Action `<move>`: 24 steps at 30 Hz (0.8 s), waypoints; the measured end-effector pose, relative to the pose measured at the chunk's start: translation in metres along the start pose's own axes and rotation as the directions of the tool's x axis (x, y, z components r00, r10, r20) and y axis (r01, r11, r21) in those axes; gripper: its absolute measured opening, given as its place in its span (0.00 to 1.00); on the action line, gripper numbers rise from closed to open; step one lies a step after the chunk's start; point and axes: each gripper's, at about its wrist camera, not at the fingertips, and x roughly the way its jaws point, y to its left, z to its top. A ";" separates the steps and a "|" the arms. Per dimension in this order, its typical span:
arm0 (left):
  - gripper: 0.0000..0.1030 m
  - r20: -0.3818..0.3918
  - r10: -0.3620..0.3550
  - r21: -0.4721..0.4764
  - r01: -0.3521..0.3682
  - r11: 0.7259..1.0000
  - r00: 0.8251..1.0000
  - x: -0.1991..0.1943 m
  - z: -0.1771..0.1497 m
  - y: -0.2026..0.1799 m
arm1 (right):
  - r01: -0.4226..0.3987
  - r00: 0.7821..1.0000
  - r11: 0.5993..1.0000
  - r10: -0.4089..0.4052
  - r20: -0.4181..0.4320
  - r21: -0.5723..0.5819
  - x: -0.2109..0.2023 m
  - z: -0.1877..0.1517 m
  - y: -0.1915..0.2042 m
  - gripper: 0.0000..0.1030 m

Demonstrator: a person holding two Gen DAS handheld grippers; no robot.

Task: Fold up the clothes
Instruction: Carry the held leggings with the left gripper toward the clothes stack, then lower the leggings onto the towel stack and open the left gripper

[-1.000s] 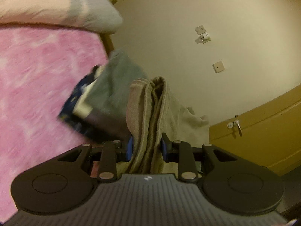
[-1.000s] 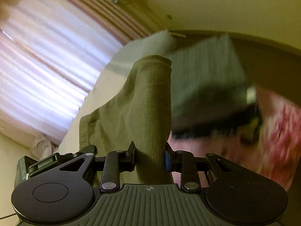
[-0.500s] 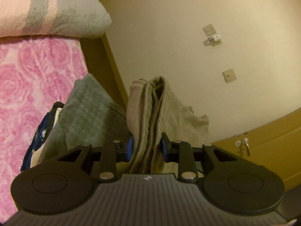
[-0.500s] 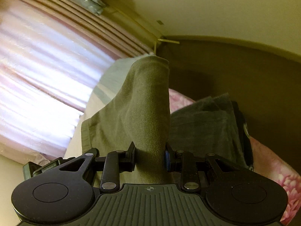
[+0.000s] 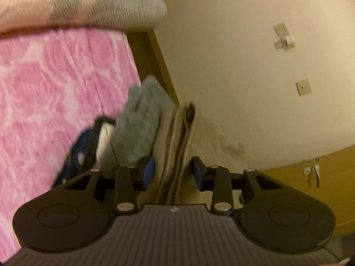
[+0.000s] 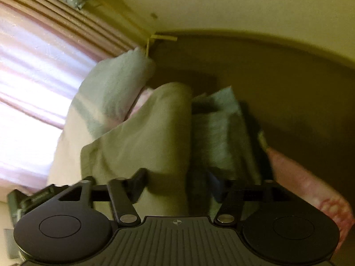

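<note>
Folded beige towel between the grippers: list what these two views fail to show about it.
- Left wrist view: the folded beige towel drops behind the left gripper body, so its lower end is hidden.
- Right wrist view: motion blur smears the towel and the grey folded cloth beside it; whether they touch is unclear.
- Neither view shows what the towel rests on.

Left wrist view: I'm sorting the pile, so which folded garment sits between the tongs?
The beige garment, its layered edges between the open left tongs. The grey one and the navy one lie to its left, outside them.
</note>
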 end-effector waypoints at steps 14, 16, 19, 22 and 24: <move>0.01 0.177 0.076 0.232 -0.117 0.966 0.981 0.034 -0.014 -0.060 | 0.212 0.943 0.902 -0.089 0.320 -0.375 0.016 -0.015 0.071 0.28; 0.00 0.209 0.082 0.238 -0.132 0.962 0.974 0.044 -0.022 -0.056 | 0.225 0.939 0.896 -0.095 0.330 -0.383 0.035 -0.018 0.064 0.27; 0.03 0.230 0.064 0.250 -0.122 0.961 0.971 0.051 -0.029 -0.042 | 0.255 0.934 0.897 -0.132 0.331 -0.361 0.056 -0.023 0.046 0.27; 0.03 0.223 0.015 0.226 -0.067 0.972 0.975 0.053 -0.031 -0.024 | 0.255 0.931 0.914 -0.143 0.336 -0.316 0.062 -0.026 0.033 0.27; 0.03 0.220 -0.011 0.212 -0.037 0.976 0.975 0.053 -0.031 -0.016 | 0.234 0.933 0.941 -0.148 0.329 -0.242 0.058 -0.023 0.021 0.27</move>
